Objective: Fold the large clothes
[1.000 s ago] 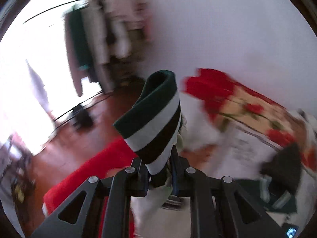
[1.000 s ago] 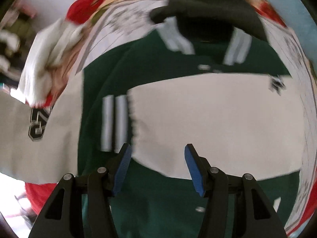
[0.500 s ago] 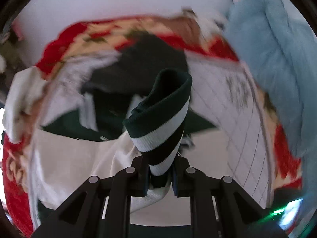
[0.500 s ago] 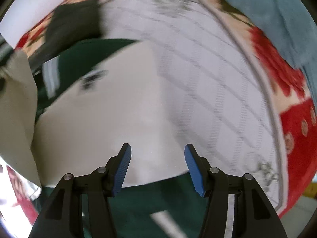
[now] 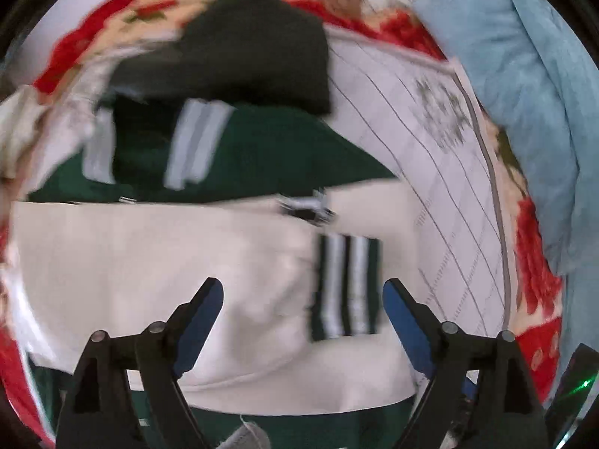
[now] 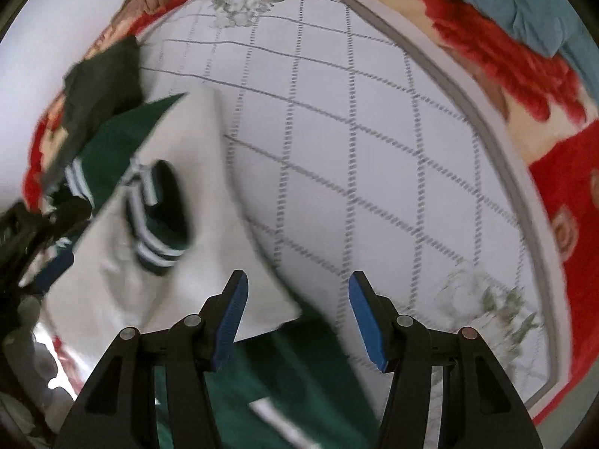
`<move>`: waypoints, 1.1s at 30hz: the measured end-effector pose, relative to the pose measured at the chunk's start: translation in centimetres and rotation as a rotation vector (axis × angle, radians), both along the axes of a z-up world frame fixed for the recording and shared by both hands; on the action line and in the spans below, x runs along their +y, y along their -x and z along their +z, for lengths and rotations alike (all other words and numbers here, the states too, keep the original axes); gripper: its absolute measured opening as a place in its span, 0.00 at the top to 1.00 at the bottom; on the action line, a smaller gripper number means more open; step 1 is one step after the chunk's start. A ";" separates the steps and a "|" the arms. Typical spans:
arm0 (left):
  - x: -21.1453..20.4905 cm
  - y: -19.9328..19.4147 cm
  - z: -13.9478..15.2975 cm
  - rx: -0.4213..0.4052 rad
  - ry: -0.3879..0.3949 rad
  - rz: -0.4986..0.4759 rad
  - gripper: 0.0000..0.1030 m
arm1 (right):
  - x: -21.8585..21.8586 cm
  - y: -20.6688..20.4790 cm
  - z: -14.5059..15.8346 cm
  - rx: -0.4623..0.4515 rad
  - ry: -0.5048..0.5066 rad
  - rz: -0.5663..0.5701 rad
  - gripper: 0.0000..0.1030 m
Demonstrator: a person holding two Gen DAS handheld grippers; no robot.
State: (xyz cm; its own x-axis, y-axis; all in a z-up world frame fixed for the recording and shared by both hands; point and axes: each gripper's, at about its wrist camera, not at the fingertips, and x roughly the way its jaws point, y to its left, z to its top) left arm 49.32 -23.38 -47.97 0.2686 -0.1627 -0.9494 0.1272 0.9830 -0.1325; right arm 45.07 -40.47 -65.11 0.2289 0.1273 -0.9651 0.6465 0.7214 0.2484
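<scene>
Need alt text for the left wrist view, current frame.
The open left gripper hangs over a cream sleeve with a green-and-white striped cuff, folded across a green jacket. White quilt, red floral blanket and blue bedding lie beyond.

count, both views: 1 green/cream jacket (image 5: 262, 157), w/ 1 striped cuff (image 5: 346, 288) showing on its cream sleeve (image 5: 149, 269). 1 dark garment (image 5: 254, 52) at the collar end. 1 white quilted sheet (image 6: 374, 131) w/ grid stitching, 2 flower prints on it in the right view. 1 red floral blanket (image 6: 498, 56) under that. 1 light blue blanket (image 5: 524, 75) at the edge. grippers: 2, i.e. left gripper (image 5: 303, 293) + right gripper (image 6: 297, 293), 2 blue pads each.
</scene>
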 end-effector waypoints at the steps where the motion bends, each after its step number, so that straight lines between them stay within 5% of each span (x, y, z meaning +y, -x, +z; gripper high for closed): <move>1: 1.4 -0.1 0.9 -0.015 0.004 0.031 0.16 | 0.2 0.0 0.4 -0.032 -0.039 -0.010 0.44; 6: 10.9 1.4 2.9 -0.050 -0.065 0.285 0.15 | 2.9 -1.9 1.4 -0.144 -0.111 -0.006 0.44; 13: 18.6 2.2 -1.9 0.047 -0.231 0.420 0.15 | 6.6 -9.8 -3.9 -0.098 -0.108 0.077 0.44; 14: 19.4 2.3 -2.7 0.061 -0.243 0.428 0.15 | 7.6 -10.8 -4.2 -0.081 -0.081 0.097 0.49; 15: 20.0 2.4 -3.5 0.072 -0.256 0.430 0.15 | 8.3 -12.5 -4.5 -0.078 -0.056 0.108 0.80; 16: 20.3 2.4 -4.3 0.083 -0.265 0.432 0.15 | 8.9 -12.9 -4.4 -0.076 -0.031 0.139 0.89; 22: 21.2 2.5 -6.4 0.114 -0.252 0.425 0.15 | 8.1 -10.1 -2.1 -0.005 0.152 0.022 0.90; 26: 20.8 3.6 -5.0 0.103 -0.234 0.366 0.15 | 7.1 -8.2 -3.4 0.071 -0.086 0.006 0.84; 33: 20.8 10.8 -1.0 0.115 -0.263 0.175 0.15 | 13.8 0.0 4.7 0.039 -0.137 0.133 0.66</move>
State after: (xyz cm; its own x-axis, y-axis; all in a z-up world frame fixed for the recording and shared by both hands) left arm 38.53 -2.63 -48.96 0.1594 0.1307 -0.9785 -0.0476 0.9911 0.1246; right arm 45.04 -26.71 -60.37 0.1642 0.2848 -0.9444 0.5589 0.7620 0.3270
